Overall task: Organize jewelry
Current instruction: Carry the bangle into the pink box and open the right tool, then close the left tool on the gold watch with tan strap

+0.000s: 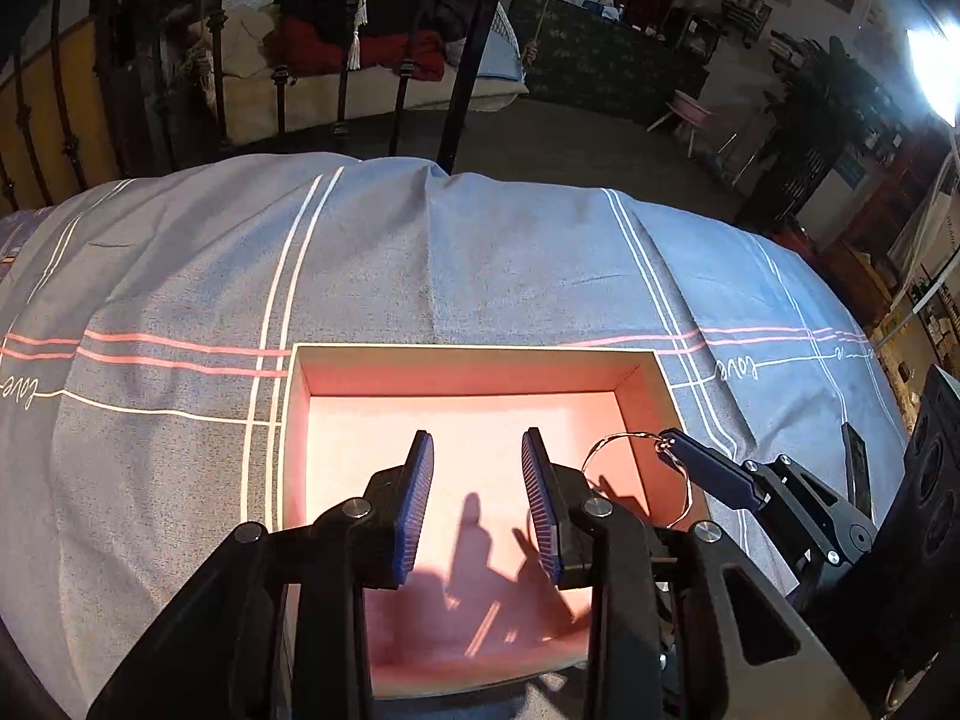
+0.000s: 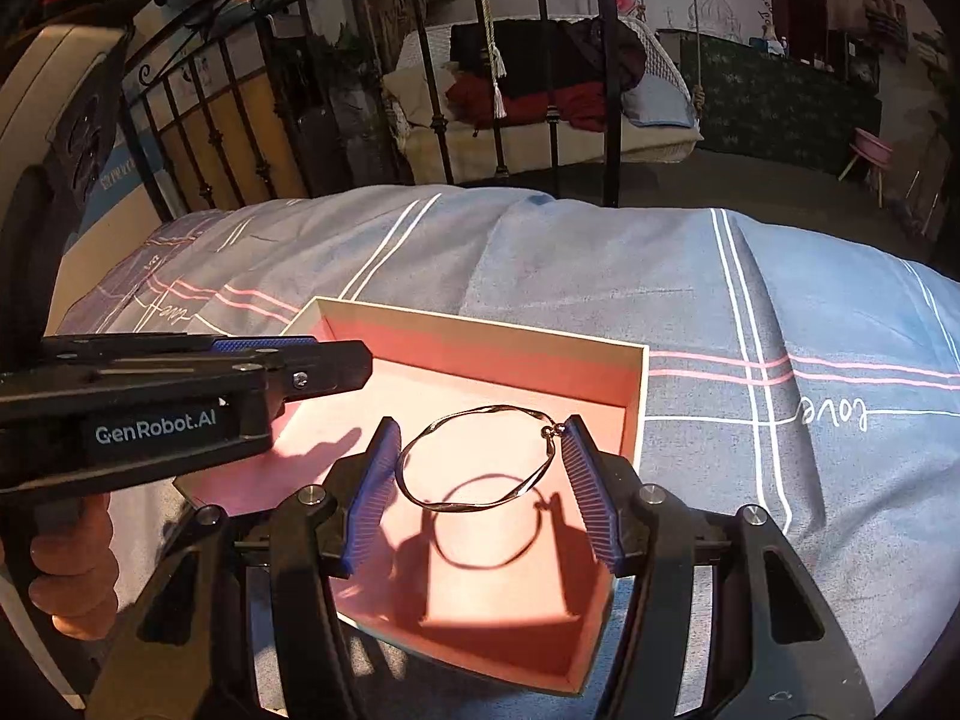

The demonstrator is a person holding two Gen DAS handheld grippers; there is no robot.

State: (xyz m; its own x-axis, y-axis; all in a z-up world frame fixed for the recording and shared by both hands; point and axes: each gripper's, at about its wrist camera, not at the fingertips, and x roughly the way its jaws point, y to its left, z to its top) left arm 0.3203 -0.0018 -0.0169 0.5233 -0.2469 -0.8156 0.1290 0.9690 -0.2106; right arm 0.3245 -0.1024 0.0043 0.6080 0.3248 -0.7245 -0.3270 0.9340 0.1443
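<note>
Here, open pink-lined box [image 2: 636, 384] on a blue-grey cloth [image 2: 600, 264] with white and pink stripes and the script word "love". Right gripper [image 2: 483, 480] above the box, fingers [image 2: 585, 486] spread wide, with a thin silver bangle [image 2: 480, 462] between them. Bangle tilted, its small clasp touching the right-hand pad and its opposite side touching or just beside the left-hand pad; cannot tell from either view whether pinched or merely hung by the clasp. Bangle clear of the box floor, its ring-shaped shadow directly beneath. Left gripper [image 1: 477, 498] over the near half of the box, ribbed blue pads [image 1: 420, 504] parted with nothing between them, only the pink floor behind. In the left wrist view, bangle [image 1: 636, 480] to the right, over the right box wall [image 1: 654, 396], at the tip of the right gripper [image 1: 690, 456]. Black metal bedframe [image 2: 558, 120] beyond the far cloth edge.
</note>
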